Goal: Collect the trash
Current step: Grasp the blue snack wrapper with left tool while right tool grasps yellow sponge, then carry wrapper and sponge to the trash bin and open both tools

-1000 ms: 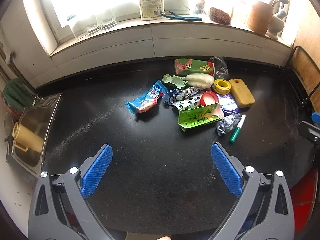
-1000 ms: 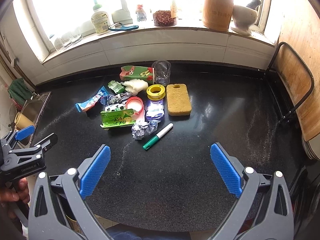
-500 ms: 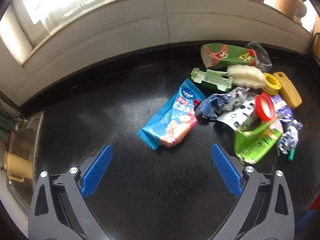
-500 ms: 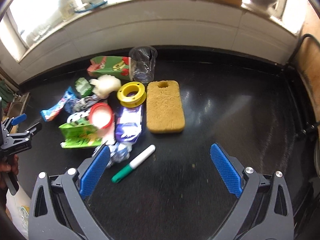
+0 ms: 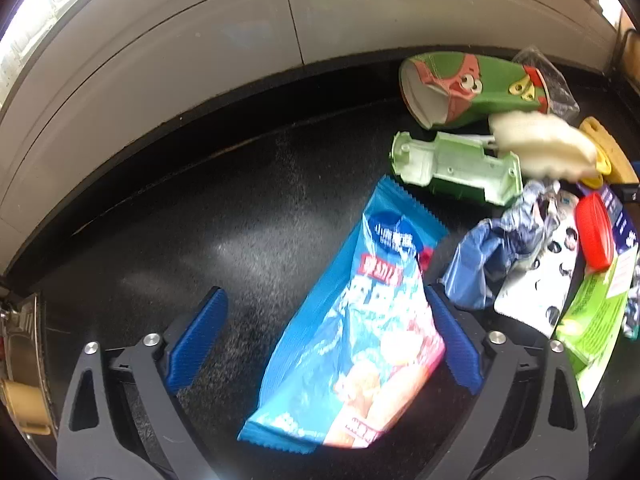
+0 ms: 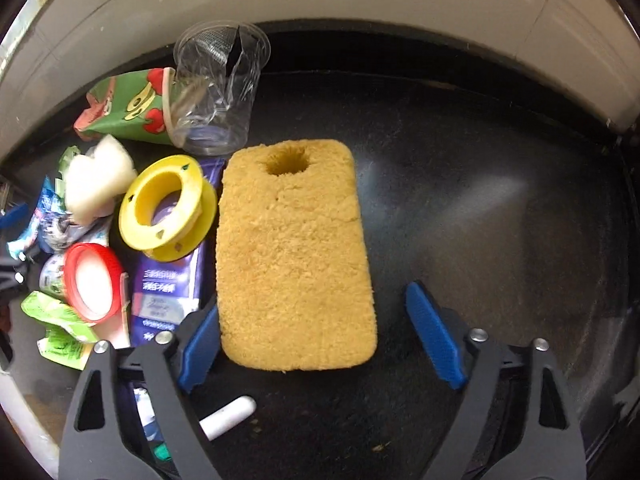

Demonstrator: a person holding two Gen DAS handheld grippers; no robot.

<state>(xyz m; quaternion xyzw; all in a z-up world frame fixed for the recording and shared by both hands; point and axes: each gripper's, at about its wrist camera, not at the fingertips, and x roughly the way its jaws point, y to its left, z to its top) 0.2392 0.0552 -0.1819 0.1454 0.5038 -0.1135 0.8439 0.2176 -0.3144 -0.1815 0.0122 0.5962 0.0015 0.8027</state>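
- Left wrist view: a second ago I saw the whole dark countertop (image 5: 168, 240) with the trash pile far off by the window; now my left gripper (image 5: 328, 336) has come down close over the blue snack wrapper (image 5: 352, 320), which fills the lower middle of the view.
- The wrapper lies flat on the counter, at the pile's edge away from the yellow sponge. The jaws stand apart and are closing, with the wrapper between them; the right-hand pad looks against its edge, the left-hand pad is clear of it. Nothing is clamped yet.
- To do this well I want the pads to meet the wrapper's two long edges so it buckles up into the grip, and to keep clear of the crumpled blue-grey wrapper (image 5: 508, 248) just beside it and the pale green plastic shell (image 5: 456, 168) behind.
- Right wrist view: here too the camera has dropped from a wide look at the counter, and my right gripper (image 6: 316, 336) now straddles the near end of the yellow sponge (image 6: 292, 264).
- Its jaws are closing: the left-hand pad is at the sponge's side, the other is apart from it.
- The yellow spool (image 6: 168, 208) and purple packet (image 6: 168, 292) lie beside the sponge; I should squeeze gently and squarely across it.
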